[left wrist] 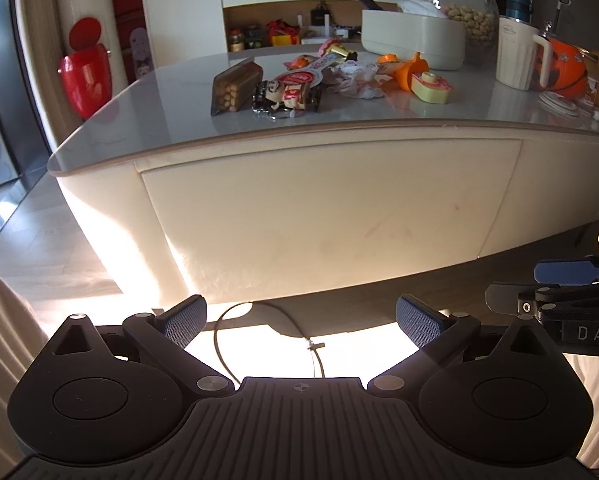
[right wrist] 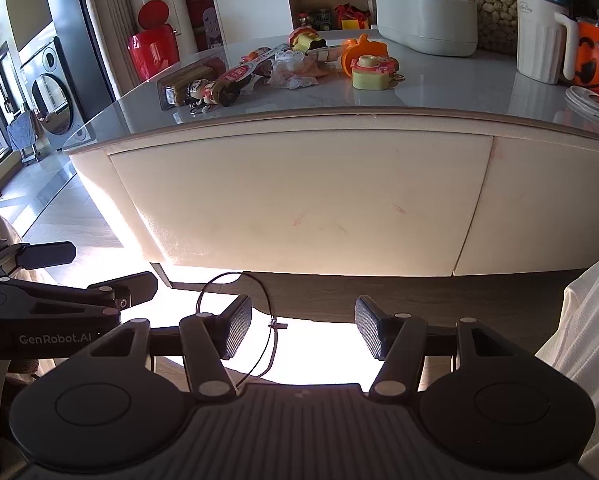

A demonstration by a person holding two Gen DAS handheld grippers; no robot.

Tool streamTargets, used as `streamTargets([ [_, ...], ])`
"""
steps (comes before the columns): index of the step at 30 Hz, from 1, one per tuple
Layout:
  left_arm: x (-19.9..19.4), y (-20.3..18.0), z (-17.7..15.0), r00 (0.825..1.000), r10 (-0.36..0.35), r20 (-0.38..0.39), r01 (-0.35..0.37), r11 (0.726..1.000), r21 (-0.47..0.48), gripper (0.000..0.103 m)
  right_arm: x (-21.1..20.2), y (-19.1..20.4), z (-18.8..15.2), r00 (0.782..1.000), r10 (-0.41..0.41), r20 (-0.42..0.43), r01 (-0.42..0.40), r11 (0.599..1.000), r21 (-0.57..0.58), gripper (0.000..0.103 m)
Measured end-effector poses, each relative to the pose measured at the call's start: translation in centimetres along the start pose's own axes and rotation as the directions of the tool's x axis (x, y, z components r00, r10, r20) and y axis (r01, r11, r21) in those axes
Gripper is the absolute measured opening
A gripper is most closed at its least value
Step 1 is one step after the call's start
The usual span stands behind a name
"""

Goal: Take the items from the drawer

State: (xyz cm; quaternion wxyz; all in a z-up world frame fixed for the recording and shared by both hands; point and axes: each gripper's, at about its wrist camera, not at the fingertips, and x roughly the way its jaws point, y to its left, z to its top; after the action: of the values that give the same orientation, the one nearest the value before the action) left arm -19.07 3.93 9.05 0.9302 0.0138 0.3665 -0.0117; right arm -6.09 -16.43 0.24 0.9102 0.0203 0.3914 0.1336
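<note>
The cream drawer front [left wrist: 319, 208] [right wrist: 299, 200] under the grey tabletop is closed. A thin wire loop [left wrist: 314, 346] [right wrist: 275, 325] hangs below its lower edge. My left gripper [left wrist: 301, 312] is open below the drawer, and the loop shows in the gap between its blue pads without touching them. My right gripper [right wrist: 303, 312] is open too, with the loop close to its left pad [right wrist: 235, 328]. Each gripper shows in the other's view, the right gripper [left wrist: 515, 285] to the right and the left gripper [right wrist: 111, 268] to the left. Neither holds anything.
The tabletop [left wrist: 139, 120] carries a snack box [left wrist: 235, 86], a doll keychain [left wrist: 283, 96], an orange pumpkin cup [right wrist: 363, 54], a white tub [right wrist: 427, 20], a white jug [right wrist: 539, 36] and an orange pumpkin bucket [right wrist: 595, 64]. A red bin [left wrist: 85, 72] stands at the left. White cloth [right wrist: 587, 340] lies close at the right.
</note>
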Motion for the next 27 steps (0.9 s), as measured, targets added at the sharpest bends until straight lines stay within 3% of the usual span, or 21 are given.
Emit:
streamTargets([
  [27, 0.33, -0.10, -0.12, 1.000, -0.008, -0.013, 0.008, 1.000, -0.013, 0.103, 0.34, -0.01, 0.12, 1.000, 0.000, -0.011, 0.000, 1.000, 0.007, 0.058],
])
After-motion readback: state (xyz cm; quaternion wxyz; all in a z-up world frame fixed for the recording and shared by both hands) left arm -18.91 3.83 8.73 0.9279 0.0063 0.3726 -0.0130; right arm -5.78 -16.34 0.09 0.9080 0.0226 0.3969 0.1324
